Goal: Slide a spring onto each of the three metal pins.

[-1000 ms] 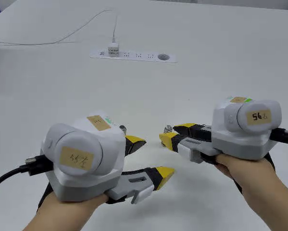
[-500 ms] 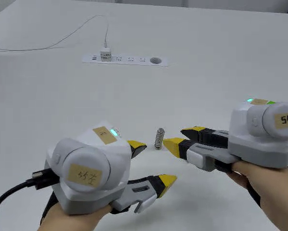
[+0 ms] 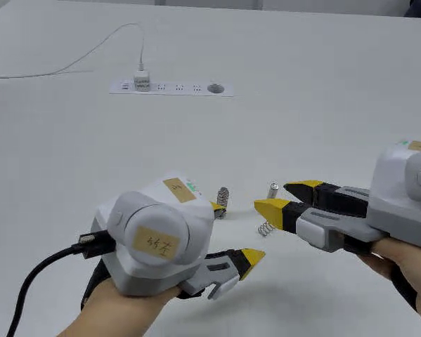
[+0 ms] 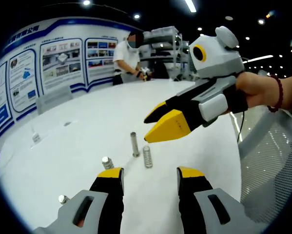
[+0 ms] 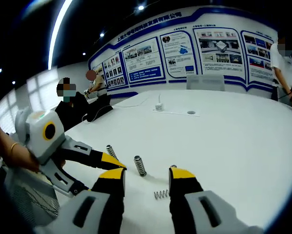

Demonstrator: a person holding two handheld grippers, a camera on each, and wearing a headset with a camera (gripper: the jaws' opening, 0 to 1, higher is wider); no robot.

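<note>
Three short metal pins stand on the white table. One pin with a spring on it (image 3: 223, 198) (image 5: 139, 165) stands by the left gripper's far jaw. A second sprung pin (image 5: 110, 151) stands further left. The bare pin (image 3: 273, 189) (image 4: 134, 145) is just ahead of the right gripper's tips. A loose spring (image 3: 266, 228) (image 5: 161, 194) (image 4: 147, 156) lies flat between the two grippers. My left gripper (image 3: 235, 232) (image 4: 150, 174) is open and holds nothing. My right gripper (image 3: 286, 197) (image 5: 146, 175) is also open and empty, and points left at the pins.
A white power strip (image 3: 171, 88) with a plugged-in charger and cable lies at the far middle of the table. A black cable (image 3: 34, 281) trails from the left gripper. People stand at the table's far side in the gripper views.
The right gripper has drawn back to the right, away from the sprung pin, and its jaws stand wider. The bare pin and loose spring have come into sight. The head camera shifted too.
</note>
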